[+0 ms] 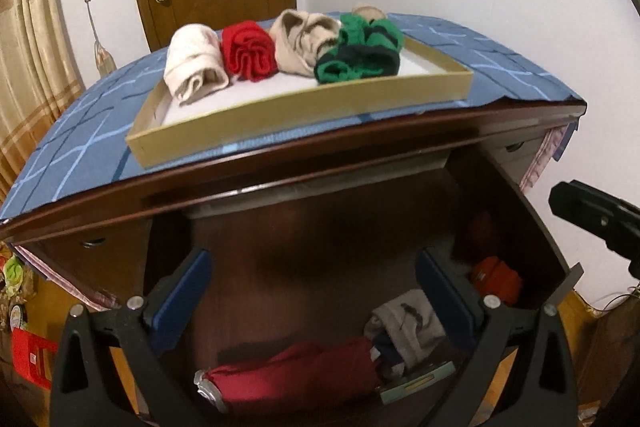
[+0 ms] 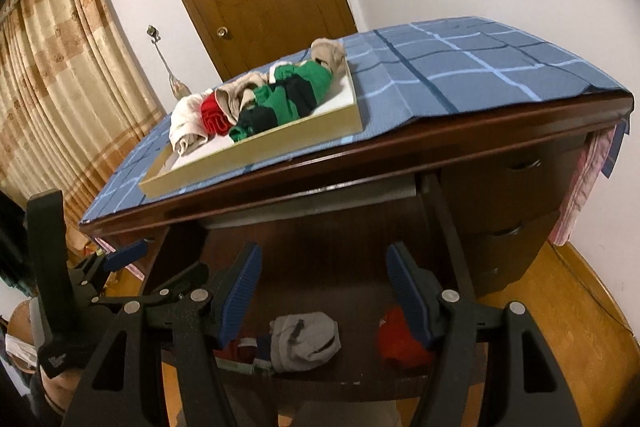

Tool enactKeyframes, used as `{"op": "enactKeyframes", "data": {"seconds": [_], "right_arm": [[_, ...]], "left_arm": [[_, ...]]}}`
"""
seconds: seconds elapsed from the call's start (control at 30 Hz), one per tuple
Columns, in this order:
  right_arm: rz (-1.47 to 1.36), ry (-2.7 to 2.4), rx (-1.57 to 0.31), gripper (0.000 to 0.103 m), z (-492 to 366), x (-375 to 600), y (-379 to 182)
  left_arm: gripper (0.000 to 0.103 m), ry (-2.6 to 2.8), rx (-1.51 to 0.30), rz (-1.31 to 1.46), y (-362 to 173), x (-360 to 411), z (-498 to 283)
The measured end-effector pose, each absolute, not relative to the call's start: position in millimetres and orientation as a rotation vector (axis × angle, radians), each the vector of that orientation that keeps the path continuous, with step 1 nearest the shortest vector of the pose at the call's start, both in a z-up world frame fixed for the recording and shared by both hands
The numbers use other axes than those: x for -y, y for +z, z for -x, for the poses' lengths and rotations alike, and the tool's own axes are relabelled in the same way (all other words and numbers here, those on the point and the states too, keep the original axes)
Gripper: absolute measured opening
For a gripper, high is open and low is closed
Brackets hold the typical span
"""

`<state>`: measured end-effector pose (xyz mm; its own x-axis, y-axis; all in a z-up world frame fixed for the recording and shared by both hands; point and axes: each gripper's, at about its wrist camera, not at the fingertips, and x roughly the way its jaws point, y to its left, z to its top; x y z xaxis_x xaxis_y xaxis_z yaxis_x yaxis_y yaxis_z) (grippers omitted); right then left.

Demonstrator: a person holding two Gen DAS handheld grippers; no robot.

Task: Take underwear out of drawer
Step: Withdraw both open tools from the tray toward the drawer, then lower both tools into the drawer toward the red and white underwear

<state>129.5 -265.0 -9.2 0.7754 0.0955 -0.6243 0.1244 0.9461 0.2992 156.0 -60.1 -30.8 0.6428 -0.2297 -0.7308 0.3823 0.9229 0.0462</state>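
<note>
Dark reddish-brown wood fills the lower half of both views: the open wooden drawer [image 1: 304,259] under the tabletop [image 1: 280,167], which wears a blue checked cloth [image 1: 72,147]. On that cloth, in the upper middle of the frame, a shallow yellow cardboard tray [image 1: 296,111] already holds rolled garments in cream, red, beige and green.

In the drawer, low in the frame, lie the pieces left: a rolled dark-red underwear [image 1: 292,375], a grey rolled underwear [image 2: 306,341] beside it, and an orange-red folded piece [image 2: 400,343] toward the right.

My left gripper [image 1: 312,299] has its jaws spread wide with nothing between them, above the dark-red roll. My right gripper [image 2: 324,287] also stands open and empty, with the grey roll showing between its blue pads [image 2: 408,291] but untouched.

I judge this the reach into the drawer for the next garment. The next move calls for lowering one pair of jaws around a single roll, most likely the grey one for my right, closing on the cloth's bulk, then lifting clear of the drawer front without snagging the neighbour.
</note>
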Motion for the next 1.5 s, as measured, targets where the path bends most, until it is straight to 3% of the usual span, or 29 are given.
{"op": "enactKeyframes", "data": {"seconds": [0.77, 1.5], "right_arm": [[-0.293, -0.002, -0.911, 0.067, -140, 275, -55], [-0.447, 0.301, -1.138, 0.067, -192, 238, -92]], "left_arm": [[0.103, -0.257, -0.944, -0.274, -73, 0, -171], [0.102, -0.153, -0.931, -0.268, -54, -65, -199]]}}
